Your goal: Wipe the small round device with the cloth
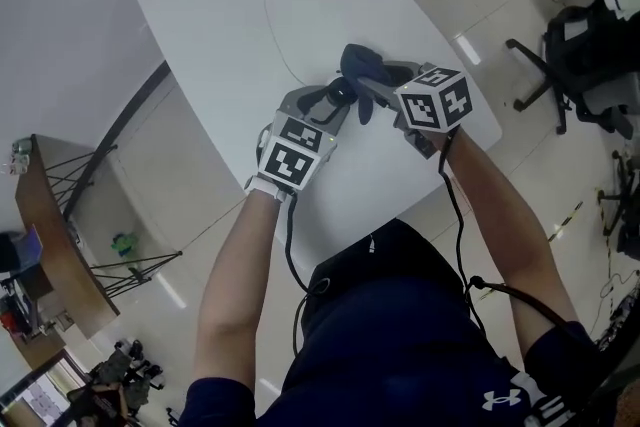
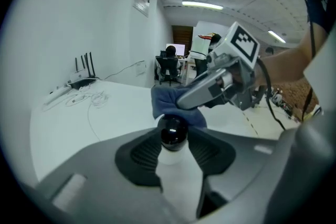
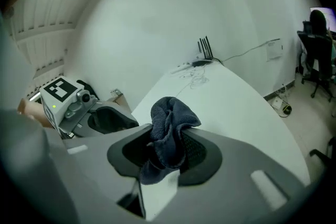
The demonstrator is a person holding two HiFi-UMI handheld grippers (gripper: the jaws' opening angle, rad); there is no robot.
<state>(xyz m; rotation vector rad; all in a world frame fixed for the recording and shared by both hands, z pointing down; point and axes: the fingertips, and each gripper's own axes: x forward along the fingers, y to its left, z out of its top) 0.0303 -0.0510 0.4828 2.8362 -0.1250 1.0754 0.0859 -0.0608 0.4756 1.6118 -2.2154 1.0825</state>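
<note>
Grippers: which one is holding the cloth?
The right gripper; its jaws pinch the dark blue cloth, while the left gripper grips the small round device.

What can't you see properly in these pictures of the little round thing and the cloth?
Head view: the small round device is mostly covered by the left gripper, right gripper and cloth.
Left gripper view: cloth lies behind the device; touching or not, unclear.
Right gripper view: the device does not show past the left gripper.

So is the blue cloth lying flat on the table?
No, the cloth is bunched up and pinched in the right gripper, held up off the table.
</note>
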